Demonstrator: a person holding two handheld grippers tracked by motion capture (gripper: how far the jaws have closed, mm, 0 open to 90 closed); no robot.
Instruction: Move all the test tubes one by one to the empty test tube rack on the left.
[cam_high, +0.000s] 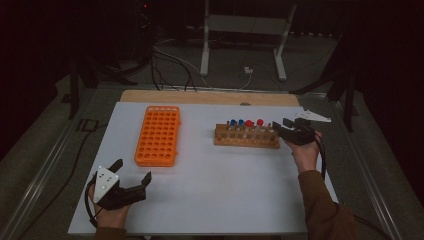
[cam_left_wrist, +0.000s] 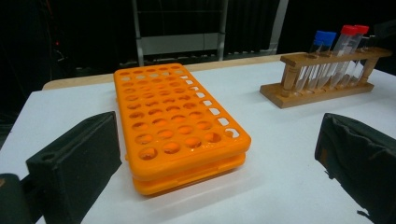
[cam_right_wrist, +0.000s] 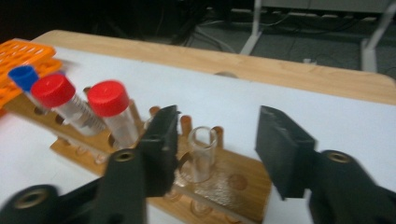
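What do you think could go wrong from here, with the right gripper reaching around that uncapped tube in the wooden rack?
1. The right gripper has the uncapped glass tube nearer one jaw than the other, so closing could tip it or chip it.
2. That jaw stands close to the red-capped tube, which could get knocked.
3. The wooden rack sits loose on the white board, so pulling might drag it.
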